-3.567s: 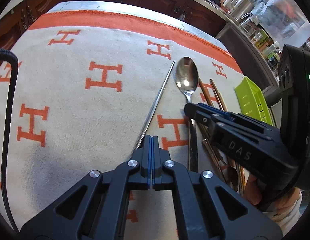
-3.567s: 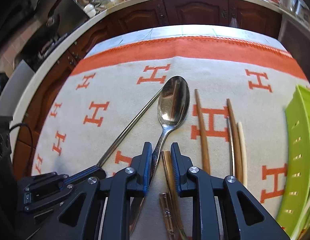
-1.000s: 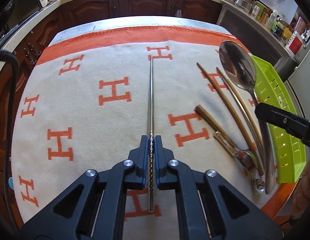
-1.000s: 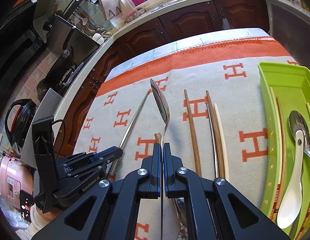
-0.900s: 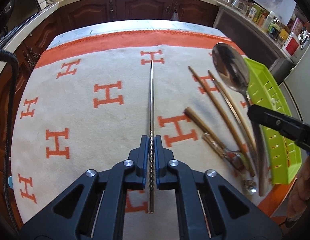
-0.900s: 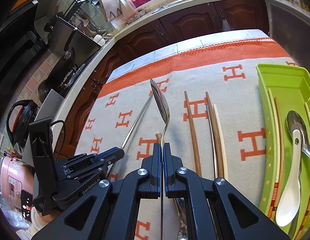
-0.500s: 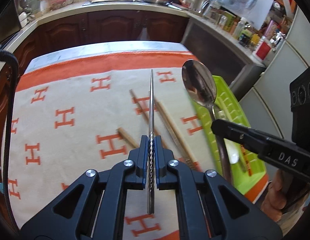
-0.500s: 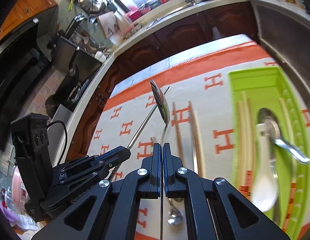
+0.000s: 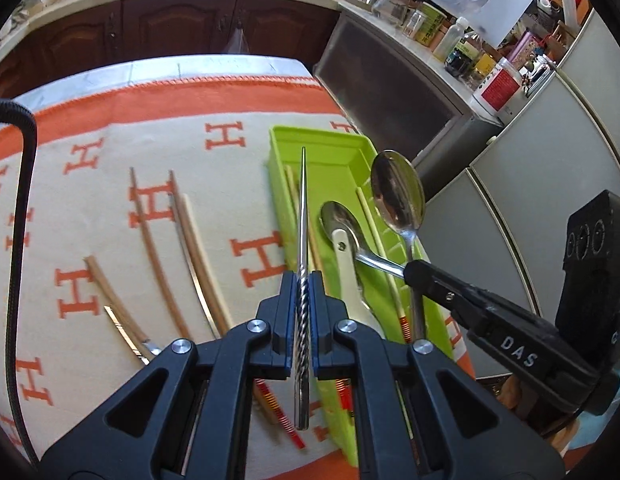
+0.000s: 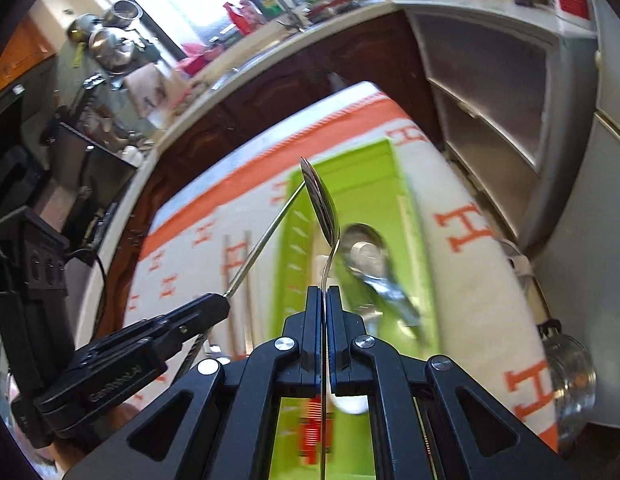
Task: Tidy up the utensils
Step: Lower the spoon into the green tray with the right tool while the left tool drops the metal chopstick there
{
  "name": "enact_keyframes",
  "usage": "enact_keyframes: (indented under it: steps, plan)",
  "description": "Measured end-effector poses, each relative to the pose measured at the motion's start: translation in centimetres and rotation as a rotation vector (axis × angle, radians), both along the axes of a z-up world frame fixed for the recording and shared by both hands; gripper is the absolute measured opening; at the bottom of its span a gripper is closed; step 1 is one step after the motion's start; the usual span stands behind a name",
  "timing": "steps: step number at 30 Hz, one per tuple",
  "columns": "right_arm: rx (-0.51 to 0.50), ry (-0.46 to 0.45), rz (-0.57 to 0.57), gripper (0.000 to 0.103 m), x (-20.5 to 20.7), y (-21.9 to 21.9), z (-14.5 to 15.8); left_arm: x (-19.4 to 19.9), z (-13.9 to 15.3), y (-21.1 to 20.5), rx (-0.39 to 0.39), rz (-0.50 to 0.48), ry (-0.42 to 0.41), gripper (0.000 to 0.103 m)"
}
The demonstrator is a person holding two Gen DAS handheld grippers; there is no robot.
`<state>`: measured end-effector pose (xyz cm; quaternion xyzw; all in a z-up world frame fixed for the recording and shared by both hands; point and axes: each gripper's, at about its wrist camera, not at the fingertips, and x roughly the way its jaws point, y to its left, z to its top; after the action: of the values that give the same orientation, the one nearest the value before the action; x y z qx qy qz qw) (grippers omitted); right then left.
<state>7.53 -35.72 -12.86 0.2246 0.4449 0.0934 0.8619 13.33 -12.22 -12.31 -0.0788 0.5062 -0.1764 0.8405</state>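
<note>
Left wrist view shows the left tongs (image 9: 304, 312) clamped on a thin twisted-metal chopstick (image 9: 302, 216) and the right tongs (image 10: 322, 320) pinching a shiny steel spoon (image 10: 321, 204) above the lime-green plastic tray (image 9: 329, 160), where crossing tips could collide and twist loose.
</note>
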Motion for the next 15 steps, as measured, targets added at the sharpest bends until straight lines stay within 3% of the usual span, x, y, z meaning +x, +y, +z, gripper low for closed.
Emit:
enact_keyframes:
  steps: [6,13,15]
  plan:
    - [-0.043,0.054,-0.013,0.002,0.8,-1.8,-3.0,0.6,-2.4,-2.6,0.004,-0.019,0.064,0.004]
    - [-0.071,0.087,0.012,0.004,1.6,-1.5,-4.4,-0.1,-3.8,-4.6,0.035,-0.067,0.122,0.004]
    - [-0.069,0.070,0.013,0.011,1.9,-0.8,-4.1,-0.7,-3.6,-4.7,0.065,-0.071,0.109,0.005]
